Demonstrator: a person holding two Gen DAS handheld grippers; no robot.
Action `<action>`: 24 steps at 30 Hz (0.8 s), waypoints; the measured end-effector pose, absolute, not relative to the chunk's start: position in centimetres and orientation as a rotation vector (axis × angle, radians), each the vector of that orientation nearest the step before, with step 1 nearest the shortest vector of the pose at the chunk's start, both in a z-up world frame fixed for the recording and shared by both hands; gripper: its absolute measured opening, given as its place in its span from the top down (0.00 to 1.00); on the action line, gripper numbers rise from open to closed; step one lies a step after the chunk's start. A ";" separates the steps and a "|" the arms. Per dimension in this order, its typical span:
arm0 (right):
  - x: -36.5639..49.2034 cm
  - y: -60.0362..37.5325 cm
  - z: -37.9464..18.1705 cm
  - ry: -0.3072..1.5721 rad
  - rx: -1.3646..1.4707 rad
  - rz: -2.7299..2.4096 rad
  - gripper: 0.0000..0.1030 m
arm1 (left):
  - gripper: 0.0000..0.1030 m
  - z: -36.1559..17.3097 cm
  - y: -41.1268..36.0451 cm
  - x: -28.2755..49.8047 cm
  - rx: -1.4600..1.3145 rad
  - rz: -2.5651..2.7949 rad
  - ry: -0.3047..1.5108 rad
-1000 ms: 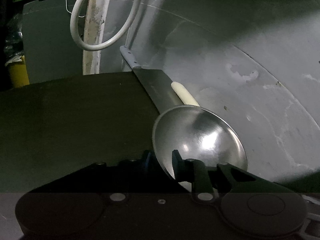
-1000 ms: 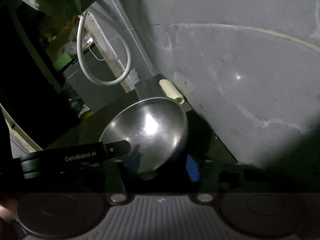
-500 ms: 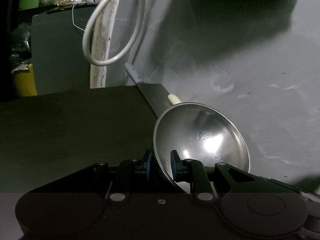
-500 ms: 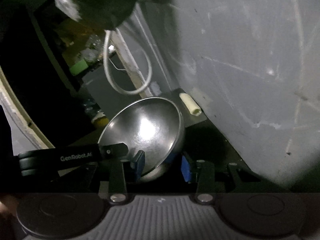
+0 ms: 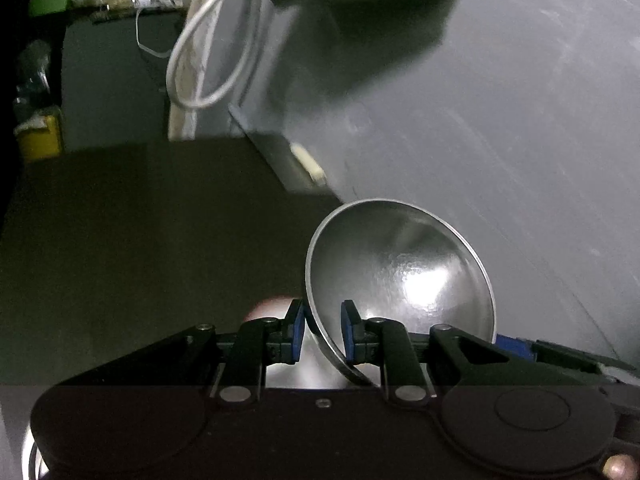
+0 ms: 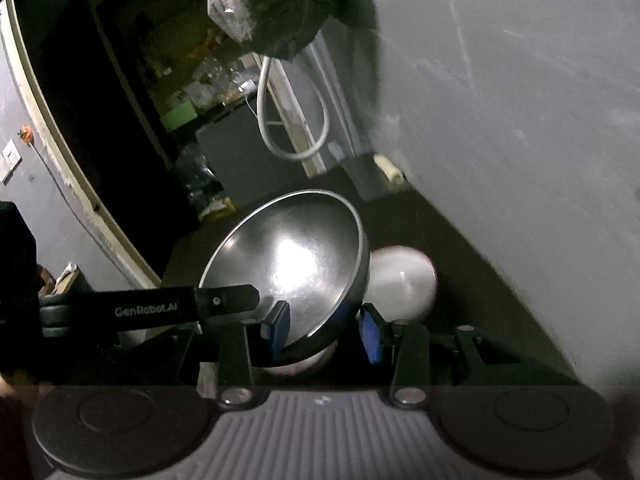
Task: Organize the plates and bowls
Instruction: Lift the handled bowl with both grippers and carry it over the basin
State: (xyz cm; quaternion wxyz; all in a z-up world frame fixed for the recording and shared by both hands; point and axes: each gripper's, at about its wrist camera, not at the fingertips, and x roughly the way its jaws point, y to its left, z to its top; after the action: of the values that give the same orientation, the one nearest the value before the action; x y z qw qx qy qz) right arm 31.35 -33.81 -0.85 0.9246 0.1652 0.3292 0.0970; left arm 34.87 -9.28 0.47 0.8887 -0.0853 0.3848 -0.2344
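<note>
bowl: my left gripper (image 5: 322, 334) and right gripper (image 6: 324, 330) have raised the steel bowl (image 5: 400, 276) off the dark counter (image 5: 132, 240) | right jaws: just been closing, bowl rim between them | newly in view: pale round dish (image 6: 402, 282) below | wall cable (image 6: 292, 120): farther off

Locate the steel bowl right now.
The steel bowl sits tilted at lower centre-right of the left wrist view, its rim between the left gripper's blue pads; in the right wrist view it is centre, the right gripper at its lower edge.
</note>
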 end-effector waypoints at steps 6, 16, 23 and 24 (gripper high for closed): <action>23.5 -32.0 -0.2 0.734 0.312 0.179 0.58 | 0.79 0.0 -7.4 27.4 -0.167 -0.530 0.875; 15.5 -28.4 -1.2 0.885 0.240 0.238 0.58 | 0.79 -1.2 -3.4 19.3 -0.088 -0.598 0.994; 14.2 -26.7 -2.6 0.990 0.196 0.305 0.58 | 0.79 -3.4 -2.4 17.8 -0.053 -0.559 1.129; 14.1 -26.6 -2.9 1.001 0.188 0.313 0.58 | 0.79 -3.7 -2.2 17.6 -0.054 -0.551 1.146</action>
State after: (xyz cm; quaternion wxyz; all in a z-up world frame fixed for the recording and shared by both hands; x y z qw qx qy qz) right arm 14.13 -26.56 -2.90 0.8614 0.0896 0.4773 0.1492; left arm 17.60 -2.23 -3.70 0.8044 -0.0252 0.5349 -0.2574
